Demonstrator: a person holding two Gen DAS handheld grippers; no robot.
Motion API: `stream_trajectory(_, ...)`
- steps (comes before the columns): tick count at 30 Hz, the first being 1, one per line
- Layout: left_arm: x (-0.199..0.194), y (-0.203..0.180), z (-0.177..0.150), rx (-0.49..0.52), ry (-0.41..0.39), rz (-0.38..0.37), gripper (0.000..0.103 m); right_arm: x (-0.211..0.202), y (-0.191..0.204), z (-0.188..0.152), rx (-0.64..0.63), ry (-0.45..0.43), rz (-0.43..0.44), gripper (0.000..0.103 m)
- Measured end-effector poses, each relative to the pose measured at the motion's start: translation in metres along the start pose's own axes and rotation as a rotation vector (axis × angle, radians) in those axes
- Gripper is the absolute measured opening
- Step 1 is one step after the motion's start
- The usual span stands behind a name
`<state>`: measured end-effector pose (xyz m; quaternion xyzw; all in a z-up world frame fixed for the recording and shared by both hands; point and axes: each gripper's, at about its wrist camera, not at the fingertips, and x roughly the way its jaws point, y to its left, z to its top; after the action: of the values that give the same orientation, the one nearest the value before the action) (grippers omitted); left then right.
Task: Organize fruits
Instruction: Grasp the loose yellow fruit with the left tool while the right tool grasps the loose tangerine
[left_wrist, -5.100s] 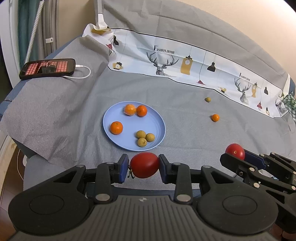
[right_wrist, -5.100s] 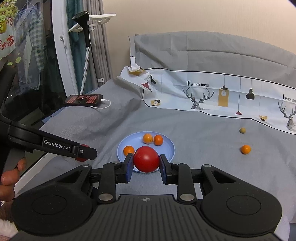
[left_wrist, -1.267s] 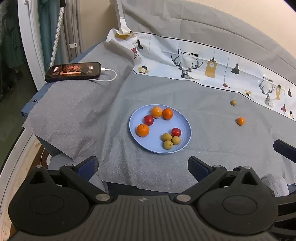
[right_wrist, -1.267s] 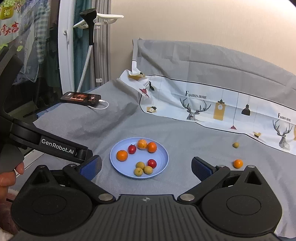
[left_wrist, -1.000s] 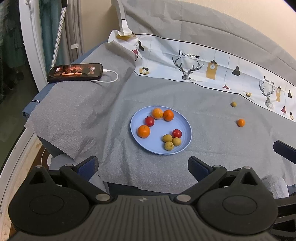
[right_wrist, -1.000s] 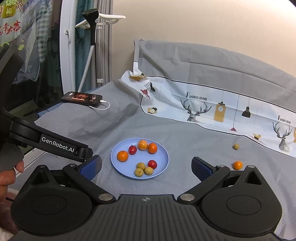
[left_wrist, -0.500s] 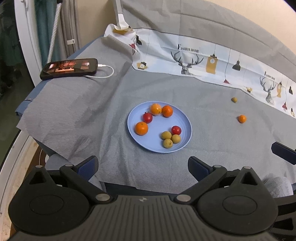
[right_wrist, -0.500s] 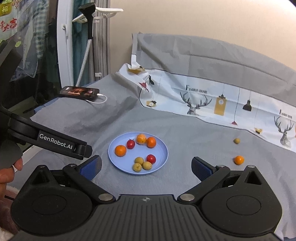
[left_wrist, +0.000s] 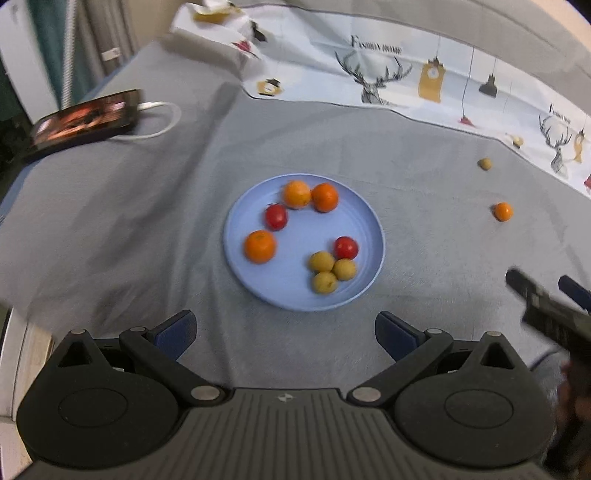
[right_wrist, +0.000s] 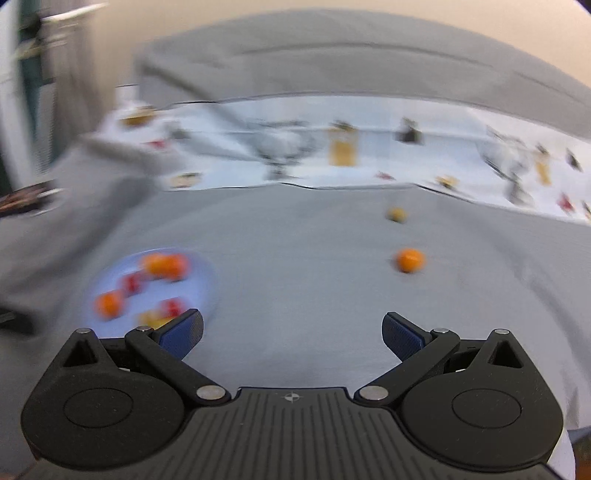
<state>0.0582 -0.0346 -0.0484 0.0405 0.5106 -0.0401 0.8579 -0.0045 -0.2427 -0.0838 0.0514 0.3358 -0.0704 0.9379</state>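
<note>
A blue plate (left_wrist: 365, 225) on the grey cloth holds three oranges, two red tomatoes (left_wrist: 346, 247) and three small yellow-green fruits (left_wrist: 325, 282). A loose orange (left_wrist: 503, 211) and a loose small yellow-green fruit (left_wrist: 485, 163) lie on the cloth to the right. My left gripper (left_wrist: 286, 332) is open and empty, just short of the plate. My right gripper (right_wrist: 291, 334) is open and empty; in its blurred view the loose orange (right_wrist: 410, 260) and small fruit (right_wrist: 397, 215) lie ahead, and the plate (right_wrist: 207, 280) is at the left. The right gripper also shows in the left wrist view (left_wrist: 543, 295).
A phone (left_wrist: 85, 118) with a white charging cable lies at the far left near the cloth's edge. A white printed cloth with deer pictures (left_wrist: 406, 77) runs along the back. The table edge drops off at the left.
Both grippers have let go of their tomatoes, which now lie on the plate. My left gripper has moved closer to the plate. My right gripper has swung right, toward the loose fruits.
</note>
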Motion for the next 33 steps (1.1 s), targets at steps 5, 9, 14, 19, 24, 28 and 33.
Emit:
stream_trajectory(5, 0.039, -0.048, 0.042, 0.056, 0.042, -0.01, 0.103, 0.092, -0.067, 0.008, 0.089, -0.011, -0.159, 0.102)
stream_trajectory(9, 0.079, -0.1, 0.08, 0.142, 0.025, -0.01, 0.103, 0.166, -0.108, 0.017, 0.13, -0.004, -0.216, 0.102)
stream_trajectory(14, 0.139, -0.178, 0.132, 0.243, -0.003, -0.067, 0.103, 0.232, -0.142, 0.013, 0.123, 0.029, -0.271, 0.102)
stream_trajectory(19, 0.203, -0.275, 0.178, 0.373, -0.056, -0.155, 0.103, 0.23, -0.179, 0.015, 0.189, 0.007, -0.389, 0.102)
stream_trajectory(24, 0.261, -0.357, 0.205, 0.462, -0.059, -0.197, 0.103, 0.228, -0.228, 0.013, 0.334, 0.014, -0.501, 0.102)
stream_trajectory(28, 0.295, -0.385, 0.216, 0.477, -0.026, -0.193, 0.103, 0.233, -0.233, 0.013, 0.342, 0.008, -0.532, 0.102)
stream_trajectory(33, 0.294, -0.393, 0.226, 0.489, -0.051, -0.244, 0.06, 0.234, -0.226, 0.016, 0.315, -0.012, -0.518, 0.082)
